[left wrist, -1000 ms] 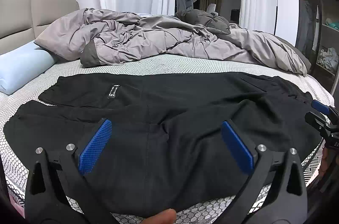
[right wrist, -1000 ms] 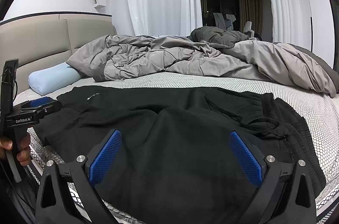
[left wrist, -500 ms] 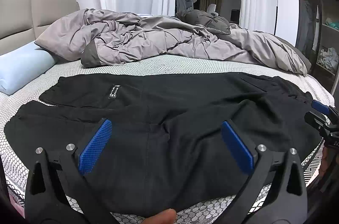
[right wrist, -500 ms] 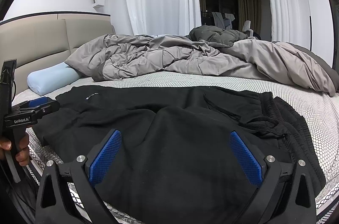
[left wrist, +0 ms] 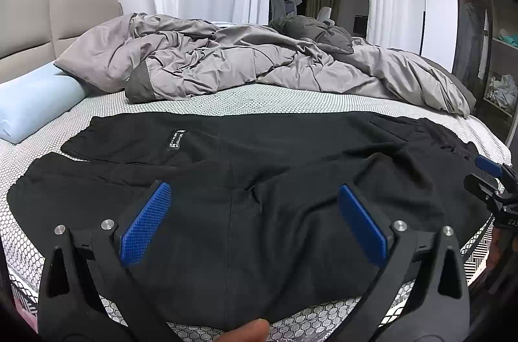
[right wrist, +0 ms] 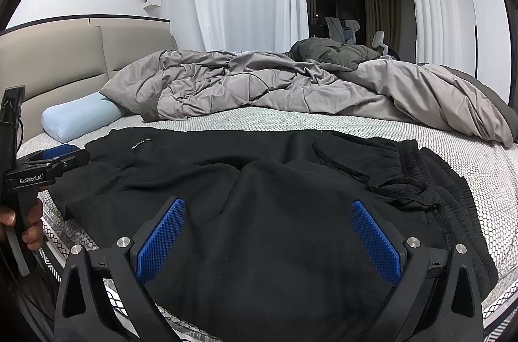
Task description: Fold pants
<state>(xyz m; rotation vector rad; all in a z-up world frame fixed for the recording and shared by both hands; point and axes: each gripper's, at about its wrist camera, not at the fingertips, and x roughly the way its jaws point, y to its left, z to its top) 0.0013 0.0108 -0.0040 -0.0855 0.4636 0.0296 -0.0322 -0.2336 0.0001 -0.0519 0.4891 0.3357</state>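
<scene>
Black pants (left wrist: 246,180) flat on bed (left wrist: 259,97), unfolded; long axis 9-to-3 o'clock across both views, cuffs at 9, waistband (right wrist: 443,180) at 3. Left gripper (left wrist: 252,215), right gripper (right wrist: 268,232): jaws wide apart, empty, above near leg. Judgement: pinch near edge at two spread points, carry toward 12, align legs.

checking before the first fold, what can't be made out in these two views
- Label on the pants: left wrist view, print too small.
- Near hem of pants: right wrist view, hidden behind right gripper fingers.
- Left gripper: right wrist view, cut off by edge.
</scene>
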